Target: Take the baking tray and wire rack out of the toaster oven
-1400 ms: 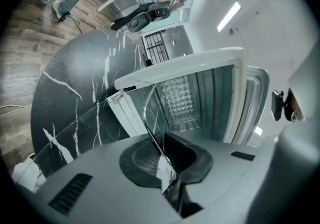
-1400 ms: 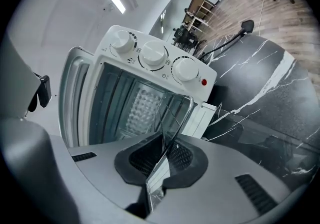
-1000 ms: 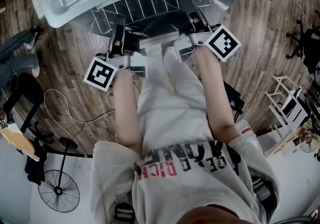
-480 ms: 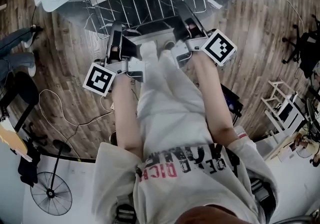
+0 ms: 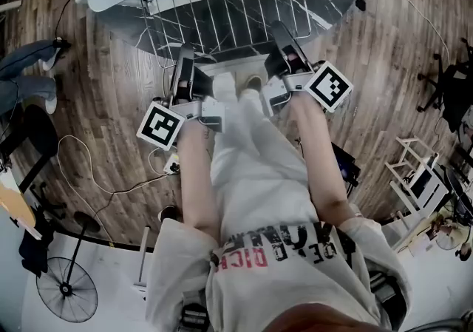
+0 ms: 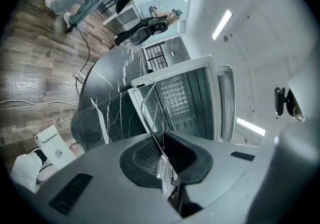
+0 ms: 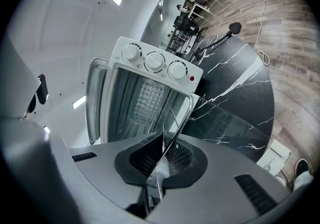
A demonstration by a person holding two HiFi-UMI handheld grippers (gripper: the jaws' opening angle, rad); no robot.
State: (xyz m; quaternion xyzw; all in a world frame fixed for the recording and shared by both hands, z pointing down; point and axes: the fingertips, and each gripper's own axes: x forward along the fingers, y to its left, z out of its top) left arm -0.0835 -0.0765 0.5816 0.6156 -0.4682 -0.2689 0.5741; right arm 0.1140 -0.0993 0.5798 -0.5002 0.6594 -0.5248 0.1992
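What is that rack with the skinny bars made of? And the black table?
The wire rack looks like metal: it has thin, shiny, silvery rods. The table looks like polished black marble with white veins, though it may be an imitation.

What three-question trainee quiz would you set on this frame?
1. True or false: the toaster oven has its door closed.
2. Of the left hand-held gripper and the right hand-held gripper, which is shut on the wire rack? A) left only B) right only C) both
3. How many knobs are on the oven's front panel?

Key: 1 false, the door hangs open; 2 C; 3 three.
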